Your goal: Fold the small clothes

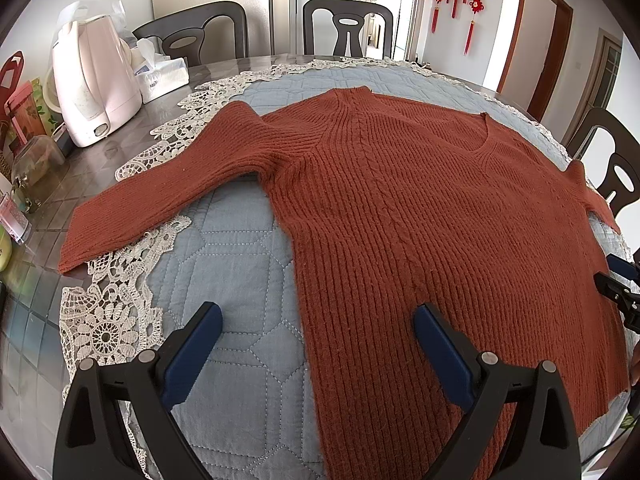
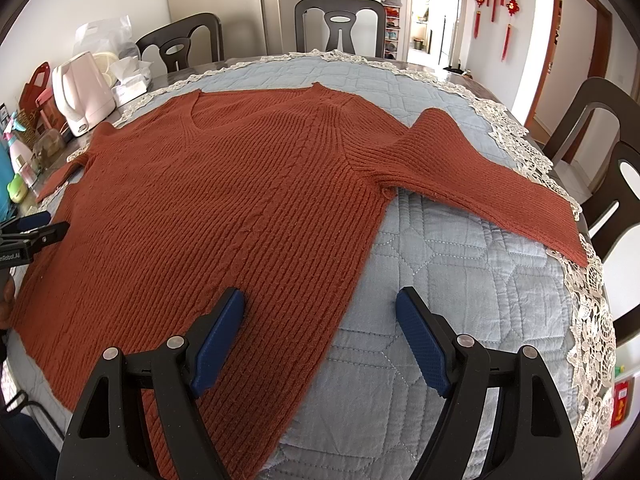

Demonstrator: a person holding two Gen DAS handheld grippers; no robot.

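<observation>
A rust-red ribbed knit sweater [image 1: 420, 208] lies flat, front up, on a blue quilted mat [image 1: 240, 264], both sleeves spread out sideways. It also shows in the right wrist view [image 2: 224, 208]. My left gripper [image 1: 318, 316] is open and empty, hovering over the sweater's left side edge near the hem. My right gripper [image 2: 320, 300] is open and empty over the sweater's right side edge. Its fingertips [image 1: 616, 284] show at the right edge of the left wrist view.
A pink kettle [image 1: 96, 84], tissue pack [image 1: 160, 72] and jars stand on the table's left side. The mat [image 2: 460, 300] has a lace border [image 2: 592, 320]. Dark chairs [image 1: 348, 28] surround the table.
</observation>
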